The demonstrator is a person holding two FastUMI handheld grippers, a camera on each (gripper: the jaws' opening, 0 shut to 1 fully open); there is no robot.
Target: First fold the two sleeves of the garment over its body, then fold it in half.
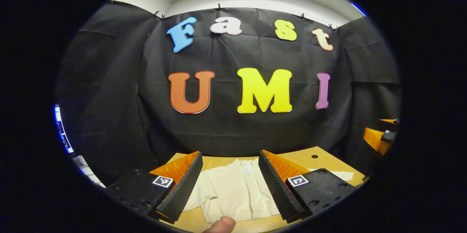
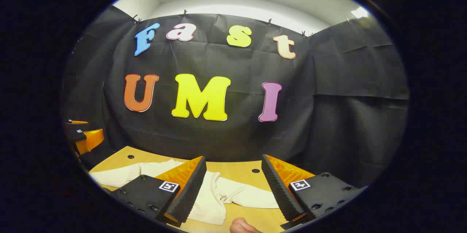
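A cream garment [image 1: 233, 193] lies spread on the wooden table [image 1: 292, 154], its neck label toward the far edge and one short sleeve [image 1: 195, 194] lying out to the left. My left gripper [image 1: 230, 156] hovers above it, open, with nothing between its fingers. In the right gripper view the garment [image 2: 211, 200] lies rumpled, and a sleeve [image 2: 255, 197] stretches to the right. My right gripper [image 2: 233, 158] is open over that part and holds nothing. Each gripper also appears far off in the other's view: the right gripper [image 1: 381, 138] and the left gripper [image 2: 84, 136].
The black cloth wall [image 1: 233, 131] closes the booth just behind the table's far edge. Small round holes [image 2: 255, 170] dot the tabletop [image 2: 233, 169]. A fingertip [image 1: 223, 224] of the holding hand pokes in at the bottom of each view.
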